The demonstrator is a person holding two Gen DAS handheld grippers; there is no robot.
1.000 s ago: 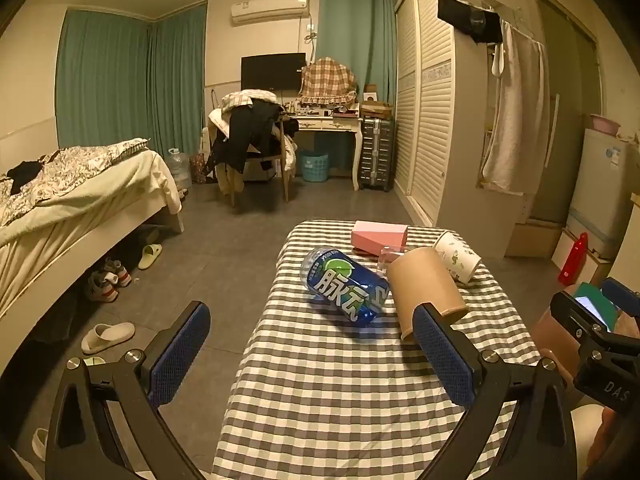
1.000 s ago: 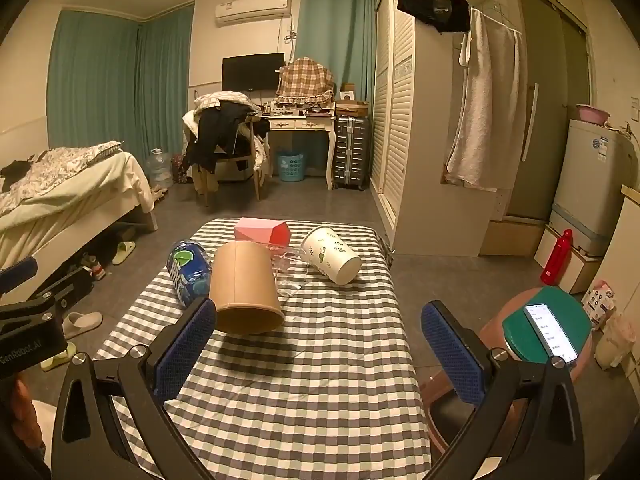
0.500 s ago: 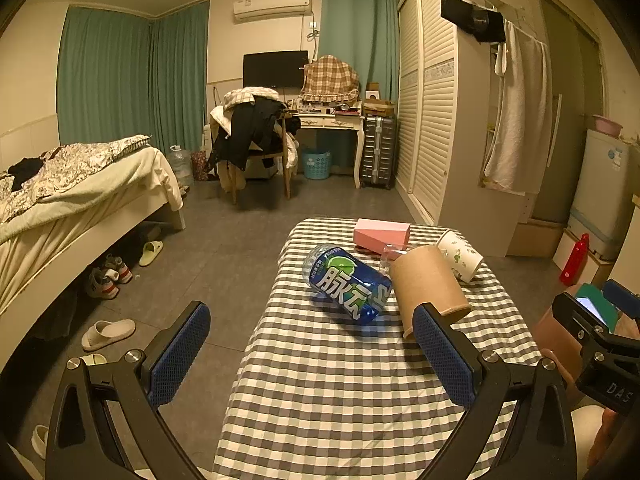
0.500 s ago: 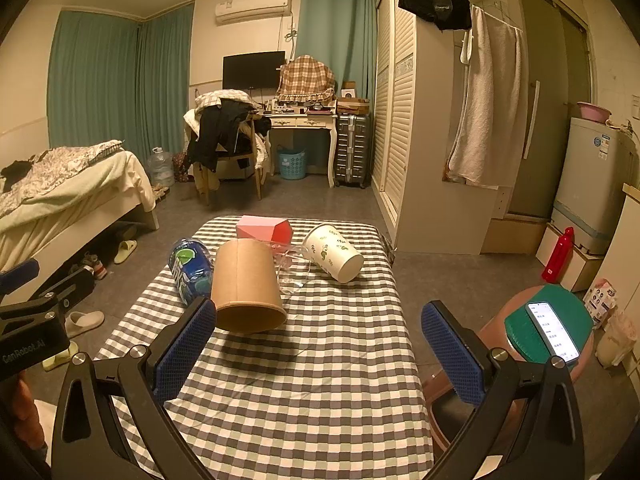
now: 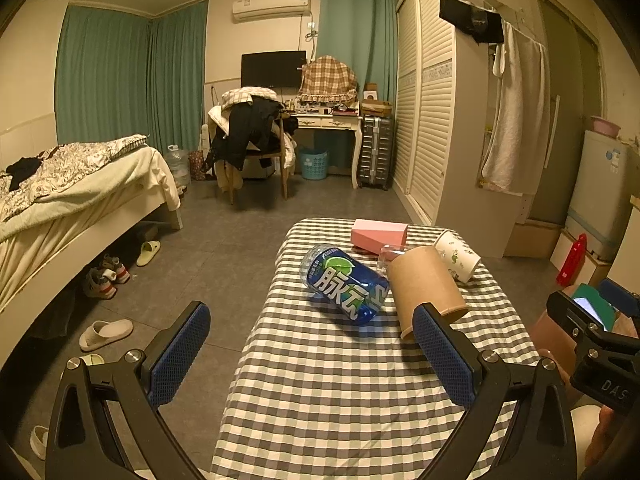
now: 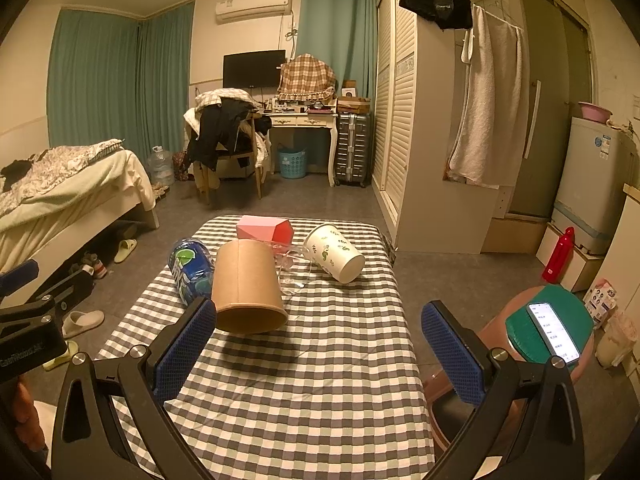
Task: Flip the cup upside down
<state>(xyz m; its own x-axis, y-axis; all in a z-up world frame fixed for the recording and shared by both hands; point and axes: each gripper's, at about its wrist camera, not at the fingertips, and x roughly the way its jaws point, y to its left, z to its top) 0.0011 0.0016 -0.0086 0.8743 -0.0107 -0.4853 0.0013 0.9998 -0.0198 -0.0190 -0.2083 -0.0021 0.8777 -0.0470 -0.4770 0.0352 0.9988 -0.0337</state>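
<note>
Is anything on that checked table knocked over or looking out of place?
Yes. The brown cup, white cup, clear glass and blue can all lie on their sides on the table, none upright. Nothing looks spilled. Both grippers, left and right, are open and empty.

Left gripper (image 5: 312, 350): held low at the near end of the scene, pointing forward; jaws spread wide with nothing between them.
Left gripper fingers (image 5: 442, 354): blue textured pads face inward on black arms; both tips are in the air.
Left gripper seen from the right wrist (image 6: 32, 320): black body at the left edge, level with the right one.
Right gripper (image 6: 316, 344): held low, pointing forward; jaws spread wide, gripping nothing.
Right gripper fingers (image 6: 186, 348): blue pads face inward, tips free.
Right gripper seen from the left wrist (image 5: 596, 344): black body at the right edge.
Person's hand (image 5: 600, 438): partly visible beneath that body.
</note>
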